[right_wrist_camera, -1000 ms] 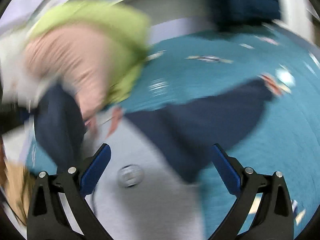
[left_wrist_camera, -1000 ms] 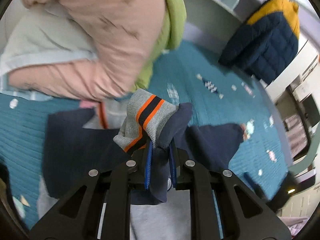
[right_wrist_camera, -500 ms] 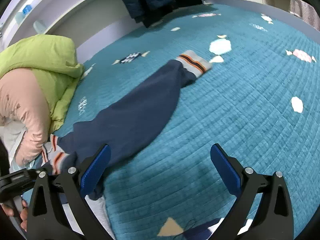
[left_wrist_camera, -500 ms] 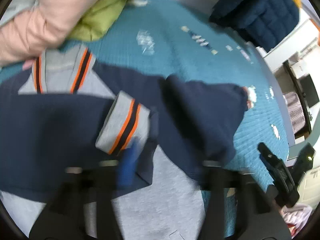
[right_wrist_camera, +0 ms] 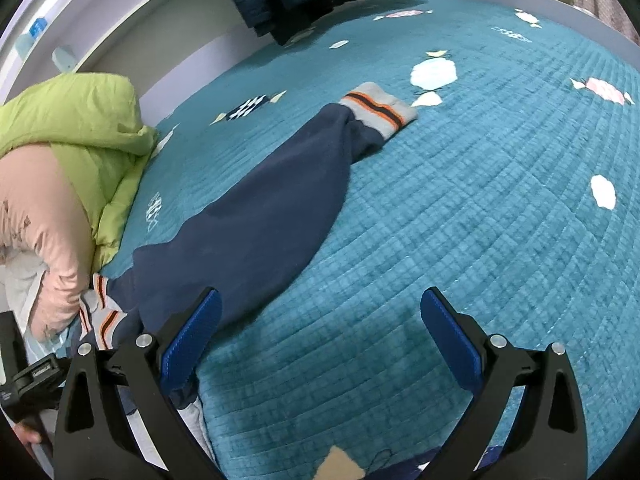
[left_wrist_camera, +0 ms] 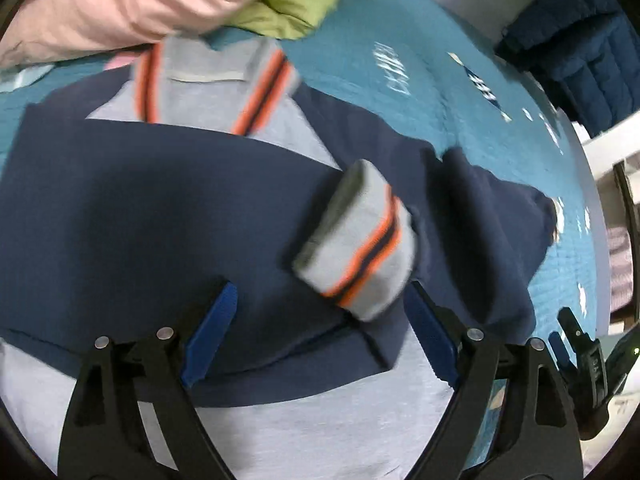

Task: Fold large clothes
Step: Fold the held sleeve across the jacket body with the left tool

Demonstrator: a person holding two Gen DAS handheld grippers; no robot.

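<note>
A navy and grey sweatshirt [left_wrist_camera: 160, 216] with orange-striped collar lies on the teal bedspread [left_wrist_camera: 392, 92]. One navy sleeve is folded across its chest, and its grey cuff [left_wrist_camera: 356, 240] rests there. My left gripper [left_wrist_camera: 320, 332] is open and empty just above the chest, behind that cuff. In the right wrist view the other sleeve [right_wrist_camera: 260, 220] stretches out flat to the right, ending in a grey striped cuff [right_wrist_camera: 376, 110]. My right gripper [right_wrist_camera: 320, 344] is open and empty above the bedspread [right_wrist_camera: 480, 220], near that sleeve's shoulder end.
A pile of pink [left_wrist_camera: 132, 0] and green [left_wrist_camera: 296, 4] padded jackets lies just behind the collar. A navy puffer jacket [left_wrist_camera: 576, 60] lies at the far right corner of the bed. The right gripper's black body [left_wrist_camera: 588, 364] shows at the left view's right edge.
My left gripper laid the sleeve cuff across the chest, opened and let it go. My right gripper swung right, from the sweatshirt body to the outstretched sleeve.
</note>
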